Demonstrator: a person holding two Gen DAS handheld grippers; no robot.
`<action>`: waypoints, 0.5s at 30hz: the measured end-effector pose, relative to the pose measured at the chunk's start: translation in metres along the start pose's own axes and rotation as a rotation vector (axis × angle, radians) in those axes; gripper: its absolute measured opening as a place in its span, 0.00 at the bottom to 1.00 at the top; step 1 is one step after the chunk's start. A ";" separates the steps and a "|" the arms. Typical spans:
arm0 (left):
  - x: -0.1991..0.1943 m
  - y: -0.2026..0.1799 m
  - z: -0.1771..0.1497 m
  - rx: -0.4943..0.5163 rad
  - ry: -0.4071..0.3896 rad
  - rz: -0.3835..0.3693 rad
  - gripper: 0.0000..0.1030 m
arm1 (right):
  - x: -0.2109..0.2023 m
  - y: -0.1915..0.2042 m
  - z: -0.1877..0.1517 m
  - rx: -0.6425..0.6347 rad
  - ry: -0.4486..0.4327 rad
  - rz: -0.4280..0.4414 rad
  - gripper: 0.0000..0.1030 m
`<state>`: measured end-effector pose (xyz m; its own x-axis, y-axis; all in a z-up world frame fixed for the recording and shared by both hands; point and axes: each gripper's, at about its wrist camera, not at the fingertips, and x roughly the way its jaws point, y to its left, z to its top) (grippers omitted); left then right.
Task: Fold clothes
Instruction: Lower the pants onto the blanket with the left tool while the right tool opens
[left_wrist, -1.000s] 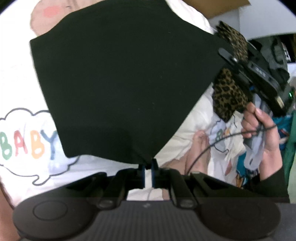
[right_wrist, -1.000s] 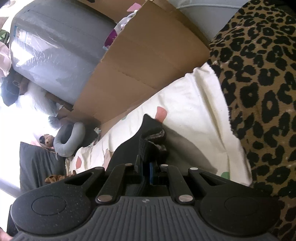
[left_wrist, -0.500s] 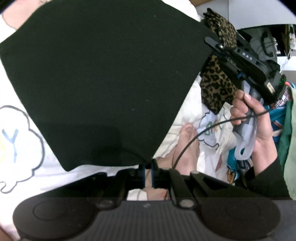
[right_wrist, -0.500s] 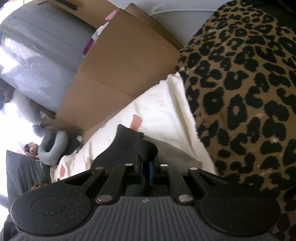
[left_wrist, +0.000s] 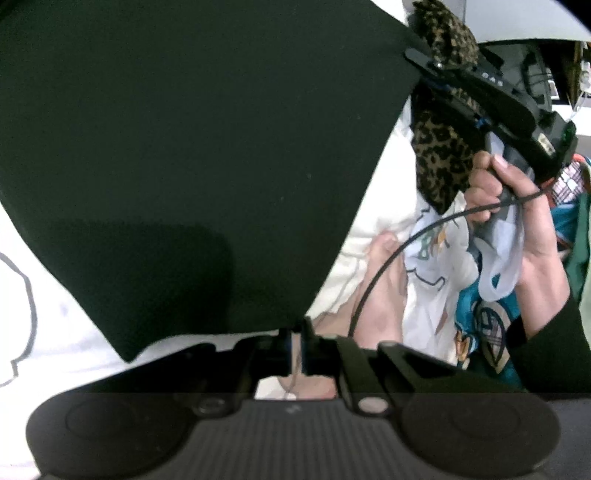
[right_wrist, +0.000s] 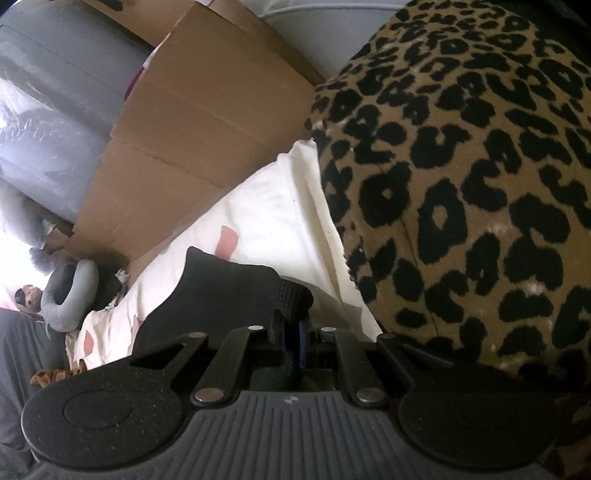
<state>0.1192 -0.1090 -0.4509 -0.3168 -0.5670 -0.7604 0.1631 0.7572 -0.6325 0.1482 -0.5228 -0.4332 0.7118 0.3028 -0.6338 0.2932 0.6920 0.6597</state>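
Note:
A black garment (left_wrist: 184, 147) hangs spread over the white printed sheet (left_wrist: 388, 192) and fills most of the left wrist view. My left gripper (left_wrist: 295, 339) pinches its lower corner, its jaws closing tight on the cloth. The right gripper (left_wrist: 417, 59), held in a person's hand (left_wrist: 517, 229), grips the garment's upper right corner. In the right wrist view that knit black corner (right_wrist: 229, 291) sits bunched between the right gripper's (right_wrist: 295, 332) jaws, which are opening slightly with the fabric still between them.
A leopard-print cloth (right_wrist: 461, 184) looms close on the right; it shows behind the right gripper as leopard-print cloth (left_wrist: 439, 155). A cardboard box (right_wrist: 192, 129) stands beyond the sheet (right_wrist: 266, 221). A bare foot (left_wrist: 380, 288), a black cable (left_wrist: 388, 258) and colourful clothes (left_wrist: 476, 317) lie at right.
Both grippers have sunk with the black garment, which now fills more of the left view; the "BABY" print has slid out at left. The leopard cloth looms larger in the right view.

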 end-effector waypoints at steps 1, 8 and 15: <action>0.000 0.000 -0.002 -0.006 0.022 -0.006 0.02 | 0.000 -0.001 -0.001 0.007 -0.002 0.001 0.09; -0.027 -0.016 -0.011 0.040 0.066 0.058 0.14 | -0.016 0.004 -0.009 0.031 -0.023 0.010 0.30; -0.070 -0.029 0.013 0.097 0.049 0.105 0.41 | -0.034 0.003 -0.021 0.025 0.003 0.008 0.36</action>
<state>0.1487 -0.0953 -0.3814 -0.3376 -0.4678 -0.8168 0.2868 0.7754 -0.5626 0.1113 -0.5179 -0.4181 0.7123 0.3101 -0.6297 0.3036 0.6728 0.6747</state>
